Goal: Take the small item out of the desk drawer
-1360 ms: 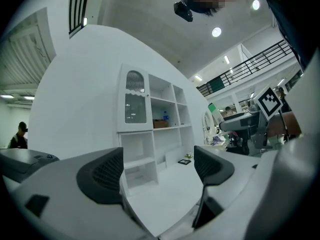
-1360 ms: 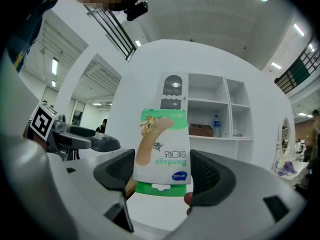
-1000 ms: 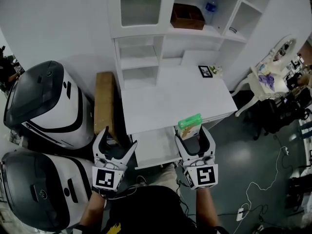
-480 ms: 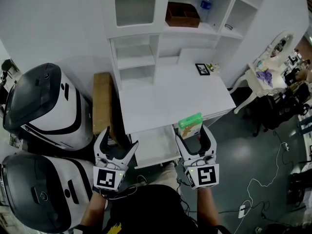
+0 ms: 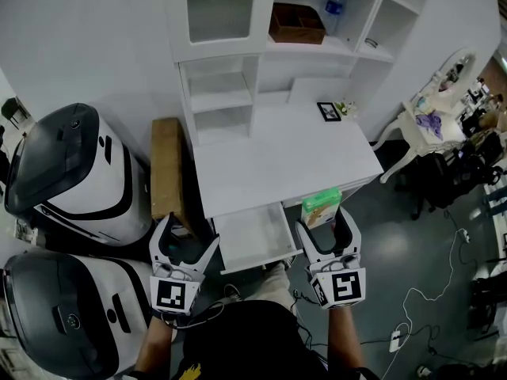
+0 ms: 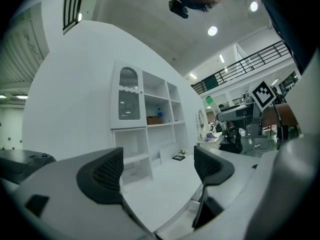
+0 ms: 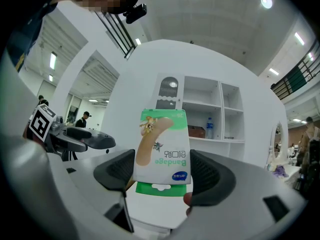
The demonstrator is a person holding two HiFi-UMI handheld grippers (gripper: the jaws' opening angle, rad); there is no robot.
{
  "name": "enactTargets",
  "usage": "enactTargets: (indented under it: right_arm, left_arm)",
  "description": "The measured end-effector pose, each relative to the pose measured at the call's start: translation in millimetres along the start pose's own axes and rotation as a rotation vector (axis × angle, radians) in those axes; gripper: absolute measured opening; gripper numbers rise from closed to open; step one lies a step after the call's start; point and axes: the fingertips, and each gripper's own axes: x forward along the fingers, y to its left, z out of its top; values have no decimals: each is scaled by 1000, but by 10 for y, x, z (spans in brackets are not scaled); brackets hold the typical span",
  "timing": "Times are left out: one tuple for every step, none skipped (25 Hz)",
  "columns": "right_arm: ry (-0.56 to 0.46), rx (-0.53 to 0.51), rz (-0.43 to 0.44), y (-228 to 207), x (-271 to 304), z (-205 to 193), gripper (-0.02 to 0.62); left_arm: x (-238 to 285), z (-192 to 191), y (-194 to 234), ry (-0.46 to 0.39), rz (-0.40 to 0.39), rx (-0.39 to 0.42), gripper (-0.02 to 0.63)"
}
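Right claw (image 7: 162, 173) is clamped on the green-and-white bandage pack (image 7: 162, 144), which is held upside down, out of and just right of the open drawer (image 5: 252, 240). Left claw (image 6: 157, 170) has its jaws apart with nothing between them. Beyond lie the white counter (image 5: 277, 165), white shelves (image 5: 226, 101) and a grey floor (image 5: 412, 244).

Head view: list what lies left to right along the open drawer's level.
black-and-white machine → left gripper → drawer → bandage pack
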Motion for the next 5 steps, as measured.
enactTargets:
  right_arm:
    - [3,16,12,12,7,-22,357]
    - [6,38,29,25,19,-42,357]
    - [9,65,48,33,38,-58,357]
    - [9,93,65,37,60,-71,357]
    - [10,121,81,37,84,-82,357]
  left_arm:
    - [-39,-63,11,24,6,4,443]
    - [-89,-147,18,59,11,12,443]
    - [-131,-219,22,90,15,19,443]
    - [-164,-272,26,112,19,24,443]
    - [-192,-316,30,130,22,27,443]
